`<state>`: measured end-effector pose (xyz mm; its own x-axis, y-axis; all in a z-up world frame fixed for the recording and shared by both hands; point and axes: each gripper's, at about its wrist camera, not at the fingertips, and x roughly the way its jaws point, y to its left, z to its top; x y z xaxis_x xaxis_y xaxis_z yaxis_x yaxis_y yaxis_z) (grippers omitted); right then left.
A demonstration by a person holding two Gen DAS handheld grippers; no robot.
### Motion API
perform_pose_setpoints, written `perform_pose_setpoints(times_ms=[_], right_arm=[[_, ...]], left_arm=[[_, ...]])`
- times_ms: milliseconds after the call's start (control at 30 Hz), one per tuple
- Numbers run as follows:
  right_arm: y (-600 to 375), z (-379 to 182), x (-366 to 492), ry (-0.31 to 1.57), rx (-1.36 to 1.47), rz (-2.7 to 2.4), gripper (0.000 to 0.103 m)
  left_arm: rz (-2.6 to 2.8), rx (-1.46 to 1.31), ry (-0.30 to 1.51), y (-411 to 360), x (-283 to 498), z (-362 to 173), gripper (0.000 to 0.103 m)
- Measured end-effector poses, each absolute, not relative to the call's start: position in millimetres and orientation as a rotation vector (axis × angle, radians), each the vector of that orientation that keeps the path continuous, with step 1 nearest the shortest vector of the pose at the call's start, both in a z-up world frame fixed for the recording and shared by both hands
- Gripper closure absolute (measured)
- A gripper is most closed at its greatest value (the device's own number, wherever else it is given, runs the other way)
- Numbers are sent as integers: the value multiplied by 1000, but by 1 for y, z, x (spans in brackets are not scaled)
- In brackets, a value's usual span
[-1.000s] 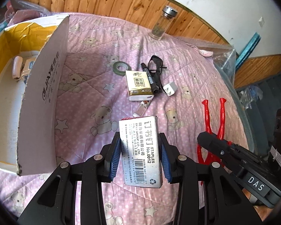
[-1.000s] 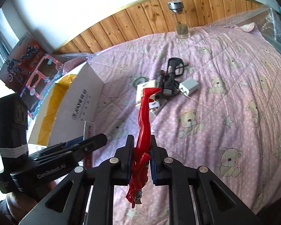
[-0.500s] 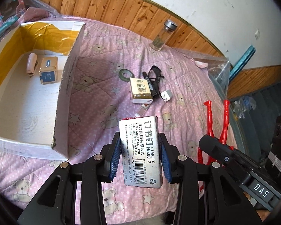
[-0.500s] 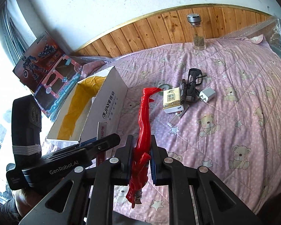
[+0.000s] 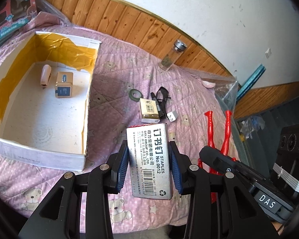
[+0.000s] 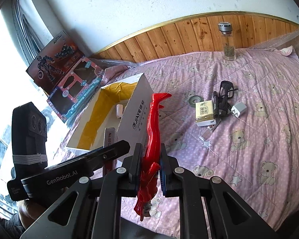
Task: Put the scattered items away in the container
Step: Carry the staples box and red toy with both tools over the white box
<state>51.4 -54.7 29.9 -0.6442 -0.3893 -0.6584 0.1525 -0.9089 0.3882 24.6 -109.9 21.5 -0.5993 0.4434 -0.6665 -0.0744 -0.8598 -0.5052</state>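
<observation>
My left gripper (image 5: 148, 159) is shut on a grey staples box (image 5: 148, 159) and holds it above the pink quilt, right of the open cardboard box (image 5: 89, 91). The cardboard box holds a small stapler (image 5: 45, 75) and a tan pack (image 5: 63, 84). My right gripper (image 6: 150, 159) is shut on red pliers (image 6: 152, 131), handles pointing forward, above the cardboard box's near side (image 6: 137, 115). The pliers' handles (image 5: 227, 127) also show in the left wrist view. Scattered on the quilt: a tissue pack (image 5: 148, 109), marker (image 5: 157, 105), glasses (image 5: 163, 93), white charger (image 5: 172, 116), tape roll (image 5: 135, 94).
A glass bottle (image 5: 172, 56) stands at the far edge by the wooden panelling. Toy boxes (image 6: 69, 79) lean at the wall behind the cardboard box. Bubble wrap (image 5: 227, 93) lies at the bed's right edge. A small clear packet (image 6: 206, 134) lies near the tissue pack.
Both grippers have risen and drawn back with their loads. The cardboard box's inside has come fully into the left wrist view; it now lies further below both grippers.
</observation>
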Motion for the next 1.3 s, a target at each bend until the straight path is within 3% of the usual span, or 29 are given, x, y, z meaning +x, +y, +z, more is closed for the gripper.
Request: perform_pose_setpoints(times_ms=[1300], right_arm=[[-175,74,2,-221,1039,-2389,87]], left_arm=[[2673,-1062,-881,-245,16,53,63]])
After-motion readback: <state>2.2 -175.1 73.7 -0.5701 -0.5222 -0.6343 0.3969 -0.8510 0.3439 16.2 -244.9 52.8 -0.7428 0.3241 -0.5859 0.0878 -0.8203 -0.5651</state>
